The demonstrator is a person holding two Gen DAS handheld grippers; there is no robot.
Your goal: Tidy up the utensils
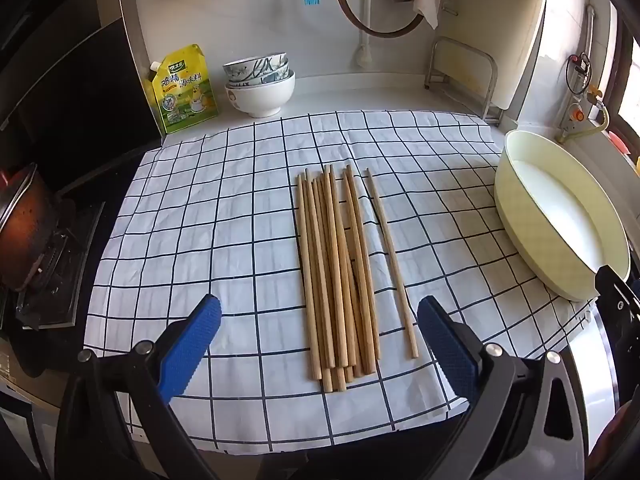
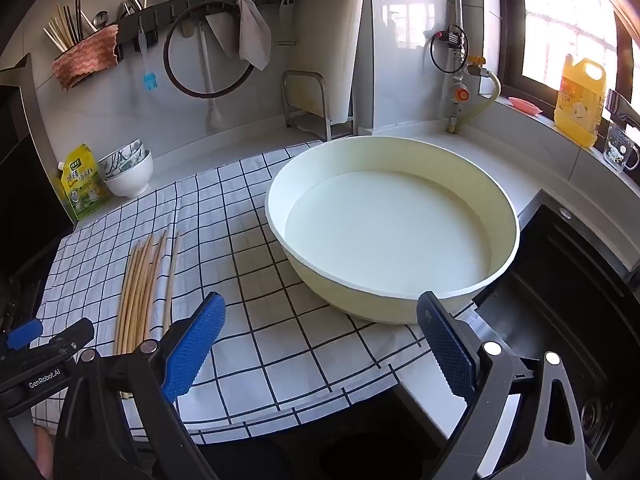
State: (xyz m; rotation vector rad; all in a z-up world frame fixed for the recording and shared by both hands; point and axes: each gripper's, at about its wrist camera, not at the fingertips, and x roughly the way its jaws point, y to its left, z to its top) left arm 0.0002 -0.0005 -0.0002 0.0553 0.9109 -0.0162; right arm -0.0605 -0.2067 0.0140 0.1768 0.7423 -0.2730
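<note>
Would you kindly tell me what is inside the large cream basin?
The cream basin shows only its bare pale floor and inner wall; nothing lies in it. The checked cloth runs under its near side, but what is beneath the basin itself is covered.

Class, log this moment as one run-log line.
left gripper: open, over chopsticks | right gripper: open, empty, near basin | chopsticks: on cloth

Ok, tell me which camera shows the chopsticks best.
The left wrist view: the chopsticks lie full length on the checked cloth, one apart from the bundle. The right wrist view catches them foreshortened at its left edge, near ends hidden behind the grippers.
</note>
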